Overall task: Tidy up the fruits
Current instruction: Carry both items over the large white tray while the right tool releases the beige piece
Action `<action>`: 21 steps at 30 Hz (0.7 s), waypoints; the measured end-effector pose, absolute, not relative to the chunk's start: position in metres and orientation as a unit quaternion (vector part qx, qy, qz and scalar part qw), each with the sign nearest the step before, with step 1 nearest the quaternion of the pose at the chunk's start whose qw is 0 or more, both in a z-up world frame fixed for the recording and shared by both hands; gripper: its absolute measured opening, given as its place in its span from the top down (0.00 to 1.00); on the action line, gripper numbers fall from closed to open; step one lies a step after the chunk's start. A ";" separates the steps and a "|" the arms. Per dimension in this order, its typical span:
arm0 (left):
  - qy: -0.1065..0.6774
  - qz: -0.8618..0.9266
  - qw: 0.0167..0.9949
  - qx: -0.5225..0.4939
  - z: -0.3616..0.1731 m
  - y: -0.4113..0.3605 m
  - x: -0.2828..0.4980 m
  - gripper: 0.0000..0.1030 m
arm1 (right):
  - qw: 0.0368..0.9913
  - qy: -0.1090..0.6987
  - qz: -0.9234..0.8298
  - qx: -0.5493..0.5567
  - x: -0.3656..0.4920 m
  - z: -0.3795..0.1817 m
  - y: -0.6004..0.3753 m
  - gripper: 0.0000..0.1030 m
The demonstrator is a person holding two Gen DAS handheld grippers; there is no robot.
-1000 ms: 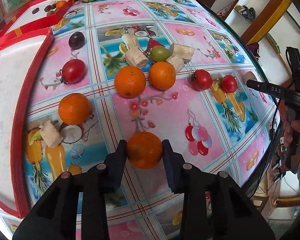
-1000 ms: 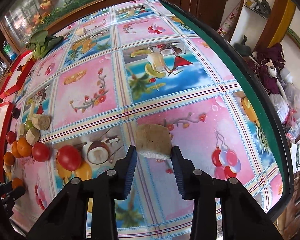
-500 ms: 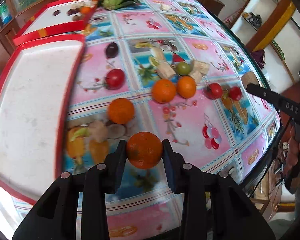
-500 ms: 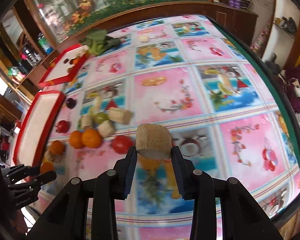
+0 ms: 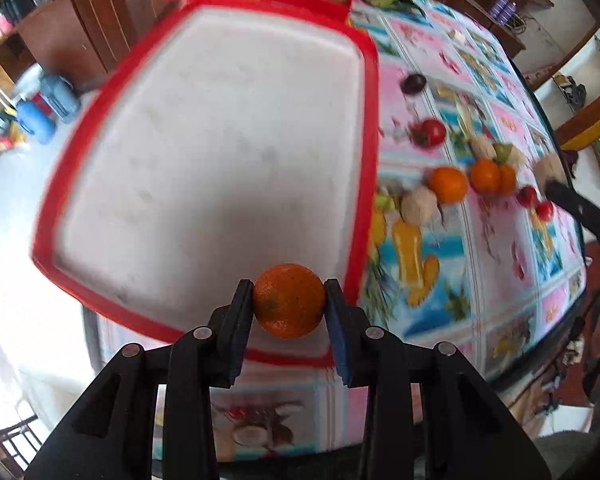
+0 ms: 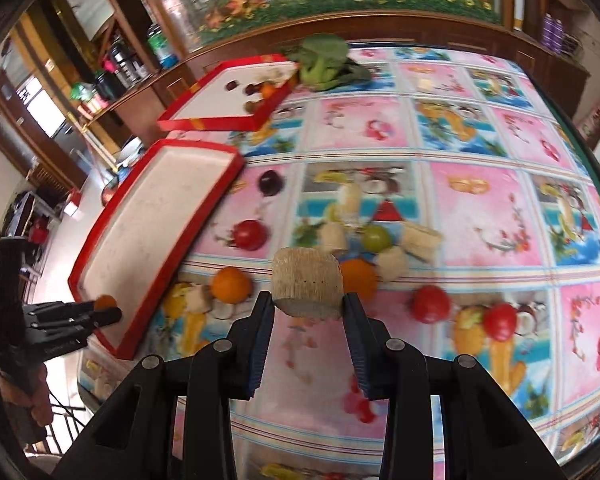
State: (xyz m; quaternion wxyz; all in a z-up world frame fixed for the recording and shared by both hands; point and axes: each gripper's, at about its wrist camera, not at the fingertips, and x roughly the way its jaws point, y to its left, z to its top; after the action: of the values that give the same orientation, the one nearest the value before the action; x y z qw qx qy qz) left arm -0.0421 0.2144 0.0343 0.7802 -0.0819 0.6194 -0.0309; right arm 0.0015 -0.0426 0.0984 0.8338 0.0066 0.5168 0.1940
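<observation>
- Left claw (image 5: 289, 307) clenched on an orange (image 5: 289, 305), pads on its two sides, fruit clear of any surface; likely held so to drop it straight in.
- Just ahead of and under that claw: empty red-rimmed tray (image 5: 370, 128), white floor; the orange hangs over its near corner, so the drop-off looks close.
- Right of the left claw, on the bench (image 5: 480, 272): loose oranges, tomatoes, pale chunks, a dark plum, waiting to be sorted.
- Right claw (image 6: 306, 309) clenched on a tan cut chunk (image 6: 306, 284), carried above the bench, with the tray well off to its left; probably headed for a tray.
- Beyond the right claw: more pale chunks, a green fruit (image 6: 376, 238), and tomatoes either side.
- Right view only: second tray (image 6: 220, 123) farther back already holding small fruit, leafy greens (image 6: 324, 62) beside it, and the left claw seen from outside at the tray corner.
- Left view only: the near tray's whole bare floor; only one finger of the right claw shows at the edge.
</observation>
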 end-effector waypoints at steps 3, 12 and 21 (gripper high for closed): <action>0.634 -0.080 0.765 -0.082 0.028 0.197 -0.052 0.68 | 0.830 0.515 0.216 -0.008 0.003 0.099 -0.014 0.65; 0.598 -0.063 0.796 -0.075 0.055 0.226 0.003 0.68 | 0.819 0.507 0.266 -0.032 0.029 0.105 0.060 0.65; 0.581 -0.026 0.808 -0.093 0.050 0.269 0.087 0.68 | 0.797 0.539 0.271 -0.021 0.080 0.078 0.115 0.65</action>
State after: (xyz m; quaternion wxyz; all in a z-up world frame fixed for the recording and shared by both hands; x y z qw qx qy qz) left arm 0.0868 0.2692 0.0504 0.8083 -0.0931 0.5808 -0.0264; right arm 0.0802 0.1148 0.0781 0.7970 -0.0214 0.5394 0.2709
